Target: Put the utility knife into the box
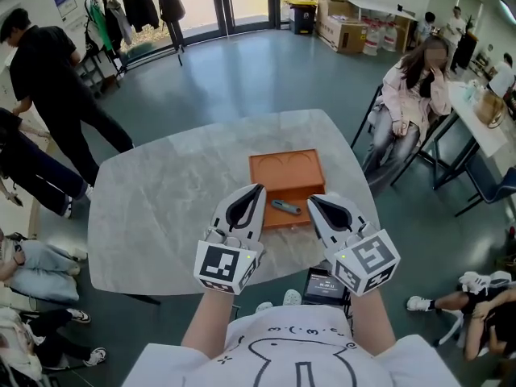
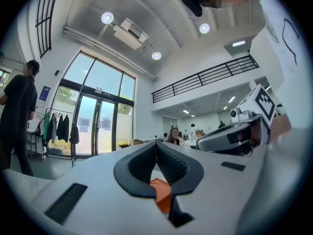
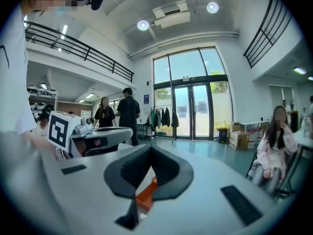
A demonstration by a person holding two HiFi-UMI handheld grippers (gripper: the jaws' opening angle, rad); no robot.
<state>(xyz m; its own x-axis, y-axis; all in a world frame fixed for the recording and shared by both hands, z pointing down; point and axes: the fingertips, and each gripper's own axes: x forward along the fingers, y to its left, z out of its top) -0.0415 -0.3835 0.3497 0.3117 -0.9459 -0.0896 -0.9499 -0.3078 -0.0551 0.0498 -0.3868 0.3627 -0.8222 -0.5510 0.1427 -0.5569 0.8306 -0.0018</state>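
An open orange box (image 1: 286, 168) sits on a pale marble table (image 1: 161, 208), with the blue-grey utility knife (image 1: 285, 207) lying slantwise in its near section, closer to the right wall; the far section, marked by two rounded recesses, holds nothing visible. Above the table's near edge, the left claw (image 1: 260, 188) and the right claw (image 1: 310, 199) hover on either side of the knife, tips pointing toward the box, each with its jaws pressed together and nothing between them. The left gripper view shows the left claw (image 2: 156, 143) closed above a patch of orange. A small dark device with a lit screen (image 1: 325, 285) shows below the right claw. Beyond the table, a seated person in a pink jacket (image 1: 411, 87) is at the right, and a person in black (image 1: 48, 79) bends at the left.
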